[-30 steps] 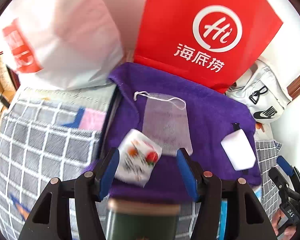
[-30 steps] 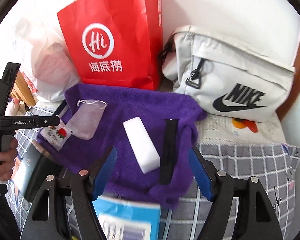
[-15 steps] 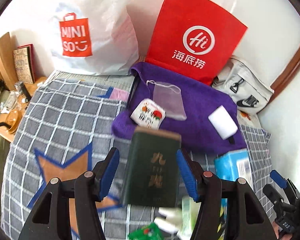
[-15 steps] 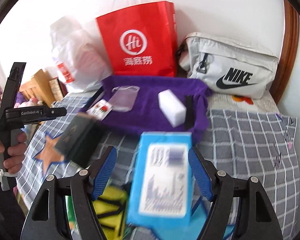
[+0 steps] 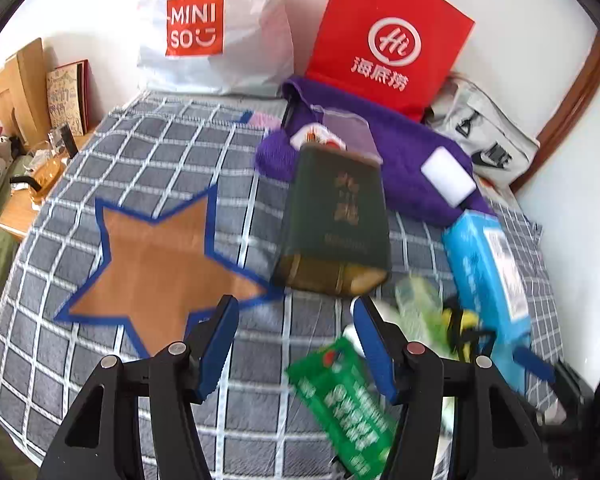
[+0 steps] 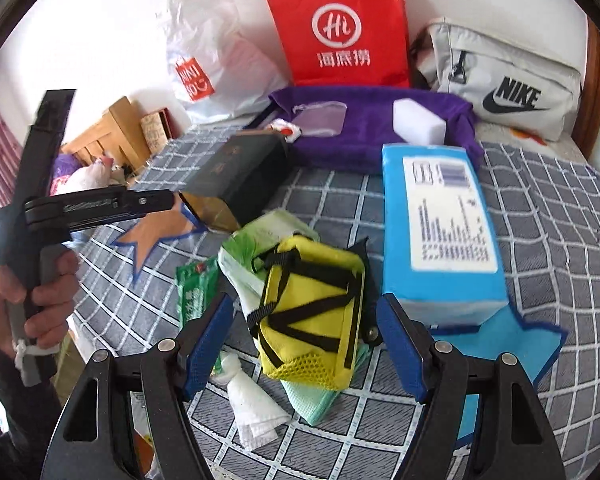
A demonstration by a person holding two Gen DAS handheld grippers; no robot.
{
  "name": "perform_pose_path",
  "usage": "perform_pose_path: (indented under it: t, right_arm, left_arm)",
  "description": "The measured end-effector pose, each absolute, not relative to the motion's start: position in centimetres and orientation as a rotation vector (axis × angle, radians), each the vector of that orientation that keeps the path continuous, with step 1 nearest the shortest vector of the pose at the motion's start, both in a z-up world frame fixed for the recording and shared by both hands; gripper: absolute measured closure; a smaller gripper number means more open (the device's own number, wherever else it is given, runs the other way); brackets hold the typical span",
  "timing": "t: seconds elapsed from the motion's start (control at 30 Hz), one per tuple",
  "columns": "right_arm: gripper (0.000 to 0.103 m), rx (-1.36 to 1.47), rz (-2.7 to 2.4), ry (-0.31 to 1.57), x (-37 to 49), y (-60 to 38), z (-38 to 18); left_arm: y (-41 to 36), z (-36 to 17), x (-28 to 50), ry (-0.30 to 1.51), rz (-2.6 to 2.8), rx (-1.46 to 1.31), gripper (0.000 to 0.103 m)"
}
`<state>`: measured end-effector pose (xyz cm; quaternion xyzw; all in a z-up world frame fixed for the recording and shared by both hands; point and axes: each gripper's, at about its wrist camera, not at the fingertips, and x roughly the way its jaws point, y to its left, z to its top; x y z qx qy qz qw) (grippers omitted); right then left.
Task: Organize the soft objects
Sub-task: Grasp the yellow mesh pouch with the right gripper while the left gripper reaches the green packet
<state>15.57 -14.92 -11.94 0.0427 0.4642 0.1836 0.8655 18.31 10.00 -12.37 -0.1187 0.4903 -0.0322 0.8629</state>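
1. We find the yellow pouch (image 6: 312,304), black-strapped with a mesh end, lying on a green cloth (image 6: 320,396) on the checked bedspread (image 6: 540,208).
2. We note a blue box (image 6: 440,224) just beside it and a dark green box (image 5: 336,216) near.
3. We record the right gripper (image 6: 304,336) and left gripper (image 5: 296,340) both spread, grasping nothing.

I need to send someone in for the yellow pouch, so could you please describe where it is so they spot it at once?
On the grey checked bedspread, look just left of the long blue box, in the pile nearest the front. The yellow pouch lies on top of a mint cloth. It is the only bright yellow thing, crossed by black straps, with a mesh end.
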Motion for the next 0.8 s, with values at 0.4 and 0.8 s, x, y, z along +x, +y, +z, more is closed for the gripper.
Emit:
perform_pose_path:
  t: [0.4,0.8]
  right_arm:
    - [0.024,0.185,0.335,1.071,17.9,-13.7,-16.7]
    - [0.042,0.161,0.39,0.949,14.9,-14.3,-13.5]
  left_arm:
    - [12.5,-15.4,15.7,1.054,-0.076,-0.3,0.045]
    - [11.7,-15.9,15.0,1.07,-0.102,-0.311,0.045]
